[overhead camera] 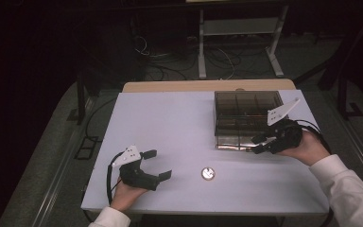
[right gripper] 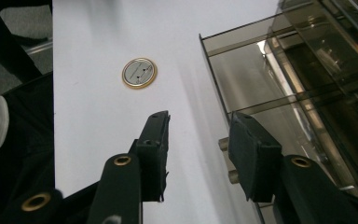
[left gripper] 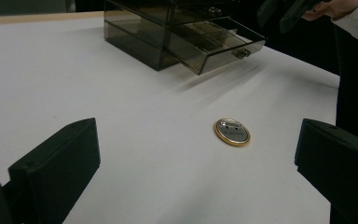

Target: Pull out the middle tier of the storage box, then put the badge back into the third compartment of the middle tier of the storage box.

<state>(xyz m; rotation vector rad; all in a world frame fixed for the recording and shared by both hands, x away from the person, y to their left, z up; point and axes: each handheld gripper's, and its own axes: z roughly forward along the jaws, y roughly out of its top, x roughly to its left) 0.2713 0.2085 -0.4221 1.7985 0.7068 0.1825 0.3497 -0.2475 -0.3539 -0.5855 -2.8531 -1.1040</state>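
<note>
A smoked see-through drawer box (overhead camera: 248, 111) stands at the table's right back. Its bottom drawer (left gripper: 214, 44) is pulled out a little, with a small knob (left gripper: 240, 53) on its front. My right gripper (overhead camera: 259, 144) hovers at that drawer front, jaws open; in the right gripper view (right gripper: 200, 119) the knob (right gripper: 223, 143) sits just inside the right-hand jaw, and no pad presses on it. A round gold-rimmed badge (overhead camera: 208, 173) lies flat on the table. My left gripper (overhead camera: 157, 164) rests to its left, open wide and empty, with the badge (left gripper: 232, 132) ahead of its jaws.
The white table (overhead camera: 170, 123) has a wooden strip along its far edge. Beyond it are cables and a metal stand's legs (overhead camera: 236, 42) on the dark floor. The person's white sleeve (overhead camera: 345, 189) comes in from the lower right.
</note>
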